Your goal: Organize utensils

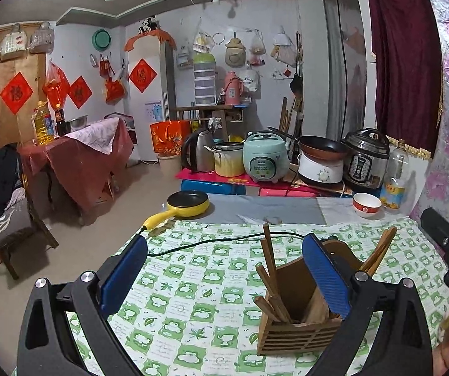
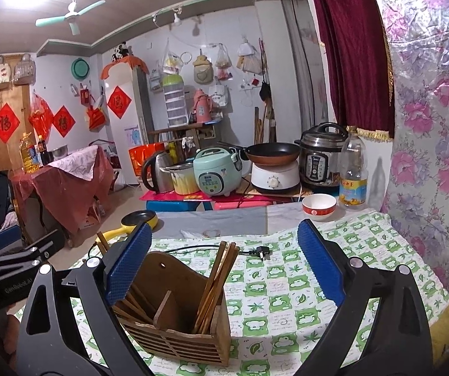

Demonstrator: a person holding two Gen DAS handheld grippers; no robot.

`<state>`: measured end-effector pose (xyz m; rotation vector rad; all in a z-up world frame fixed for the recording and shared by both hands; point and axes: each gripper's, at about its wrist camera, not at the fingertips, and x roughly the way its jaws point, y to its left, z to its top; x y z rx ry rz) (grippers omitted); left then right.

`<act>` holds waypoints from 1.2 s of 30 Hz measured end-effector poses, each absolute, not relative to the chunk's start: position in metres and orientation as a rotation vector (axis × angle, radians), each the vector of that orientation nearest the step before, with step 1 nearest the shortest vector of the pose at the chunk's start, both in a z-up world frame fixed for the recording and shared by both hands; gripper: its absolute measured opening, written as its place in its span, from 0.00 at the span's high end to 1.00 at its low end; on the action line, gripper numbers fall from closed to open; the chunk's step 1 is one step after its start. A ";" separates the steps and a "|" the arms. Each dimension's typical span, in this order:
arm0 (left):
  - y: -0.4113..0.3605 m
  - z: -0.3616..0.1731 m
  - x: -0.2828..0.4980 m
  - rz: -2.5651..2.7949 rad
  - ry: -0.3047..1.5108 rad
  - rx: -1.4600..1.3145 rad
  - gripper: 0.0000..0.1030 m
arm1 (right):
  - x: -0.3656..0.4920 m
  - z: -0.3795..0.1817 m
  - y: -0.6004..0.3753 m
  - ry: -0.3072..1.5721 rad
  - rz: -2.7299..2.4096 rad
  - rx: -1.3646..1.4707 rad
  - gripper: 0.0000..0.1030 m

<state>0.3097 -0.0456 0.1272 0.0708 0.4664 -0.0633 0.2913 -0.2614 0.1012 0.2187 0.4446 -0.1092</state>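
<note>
Wooden chopsticks (image 2: pixel 215 285) stood sorted in the holder (image 2: pixel 177 322) on the desk, so both the left gripper (image 1: pixel 224 275) and right gripper (image 2: pixel 224 263) hovered with jaws apart, empty.

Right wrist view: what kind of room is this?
Most likely a lived-in home kitchen or dining room. A rice cooker, kettle and pressure cooker line a low counter, a wooden chopstick holder stands on the green-patterned tablecloth, and bags hang on the wall.
</note>
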 end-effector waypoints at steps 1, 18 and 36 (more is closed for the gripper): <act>-0.046 0.128 0.308 -0.064 0.462 0.072 0.06 | 0.289 0.103 -0.262 0.440 -0.110 0.220 0.11; -0.041 0.144 0.276 -0.047 0.369 0.052 0.06 | 0.257 0.129 -0.256 0.378 -0.113 0.216 0.11; 0.001 0.098 0.228 0.011 0.396 -0.006 0.06 | 0.184 0.108 -0.253 0.335 -0.166 0.267 0.06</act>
